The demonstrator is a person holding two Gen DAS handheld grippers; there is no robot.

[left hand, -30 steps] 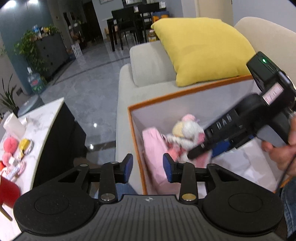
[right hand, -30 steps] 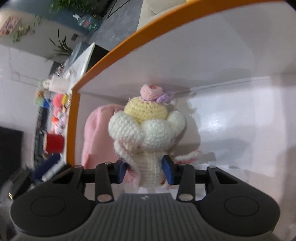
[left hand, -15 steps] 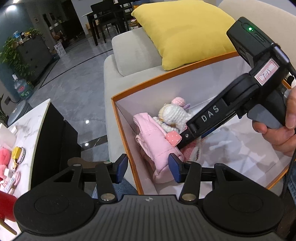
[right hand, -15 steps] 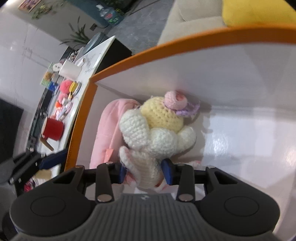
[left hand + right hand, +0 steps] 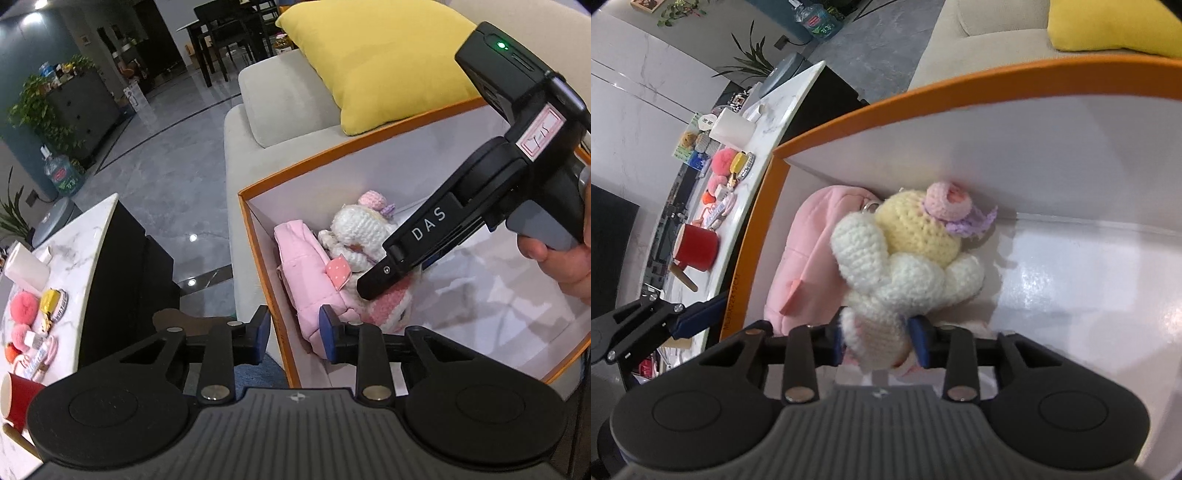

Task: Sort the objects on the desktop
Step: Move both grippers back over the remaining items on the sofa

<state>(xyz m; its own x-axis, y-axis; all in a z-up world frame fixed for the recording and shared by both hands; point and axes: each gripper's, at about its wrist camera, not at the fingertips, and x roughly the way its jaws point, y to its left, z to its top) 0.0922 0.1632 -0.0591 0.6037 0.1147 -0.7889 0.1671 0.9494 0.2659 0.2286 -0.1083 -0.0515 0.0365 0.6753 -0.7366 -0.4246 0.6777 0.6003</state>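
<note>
Two grippers: both are seen at the box (image 5: 255, 236), an orange-rimmed carton with white walls set on a sofa (image 5: 243, 133).
Right gripper (image 5: 880, 341): it is reached down into the box and clamped on the lower part of the doll (image 5: 905, 254), whose yarn is pressed by both blue pads.
Doll: a crocheted figure in white and yellow with a pink flower is held inside the box, against its far wall and touching the pouch (image 5: 805, 258).
Pouch: a pink padded one is laid in the box's left corner.
Left gripper (image 5: 294, 334): it is held over the box's near left rim, nothing is gripped, and its jaws are closing on air.
Hand (image 5: 565, 258): the right gripper's handle is grasped at the box's right side.
Table (image 5: 77, 236): a marble top left of the box is loaded with a red cup (image 5: 696, 246), pink pompoms (image 5: 24, 302) and small items.
Cushion (image 5: 380, 59): a yellow one is propped beyond the box.
</note>
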